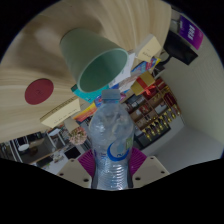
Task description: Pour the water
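Water bottle (110,140) — blue label unreadable, tool (110,168) gripping

Clear glossy plastic bottle (109,140), matt green plastic cup (96,62), pale smooth wooden table (45,50).

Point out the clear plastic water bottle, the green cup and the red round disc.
clear plastic water bottle (109,135), gripper view, on its body
green cup (98,68), gripper view, on its inner wall
red round disc (38,91), gripper view, on its centre
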`<act>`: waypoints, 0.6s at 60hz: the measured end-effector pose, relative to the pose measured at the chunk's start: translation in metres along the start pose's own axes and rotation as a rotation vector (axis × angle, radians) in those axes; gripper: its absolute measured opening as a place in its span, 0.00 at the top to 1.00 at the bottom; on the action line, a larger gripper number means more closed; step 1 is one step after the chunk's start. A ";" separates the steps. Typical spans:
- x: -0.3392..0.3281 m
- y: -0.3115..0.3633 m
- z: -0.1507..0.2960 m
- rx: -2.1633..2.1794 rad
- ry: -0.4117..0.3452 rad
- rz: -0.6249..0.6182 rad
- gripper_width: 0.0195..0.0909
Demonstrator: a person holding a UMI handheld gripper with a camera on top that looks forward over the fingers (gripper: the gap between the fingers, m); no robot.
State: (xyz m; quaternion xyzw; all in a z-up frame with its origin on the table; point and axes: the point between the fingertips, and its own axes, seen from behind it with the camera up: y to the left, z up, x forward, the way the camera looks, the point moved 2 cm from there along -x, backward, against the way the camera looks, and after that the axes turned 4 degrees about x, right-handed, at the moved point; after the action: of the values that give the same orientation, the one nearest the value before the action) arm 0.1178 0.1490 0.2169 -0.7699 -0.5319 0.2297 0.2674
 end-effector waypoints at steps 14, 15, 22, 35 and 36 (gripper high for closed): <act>0.008 0.005 0.005 0.029 -0.005 0.072 0.71; 0.008 0.005 0.004 0.051 -0.010 0.075 0.71; 0.005 0.001 -0.009 0.431 -0.051 0.102 0.70; -0.035 0.007 -0.032 1.871 -0.068 0.154 0.70; -0.018 0.011 -0.030 1.936 -0.091 0.192 0.70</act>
State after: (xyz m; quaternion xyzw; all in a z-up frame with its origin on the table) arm 0.1388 0.1243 0.2339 -0.2473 -0.0578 0.6179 0.7441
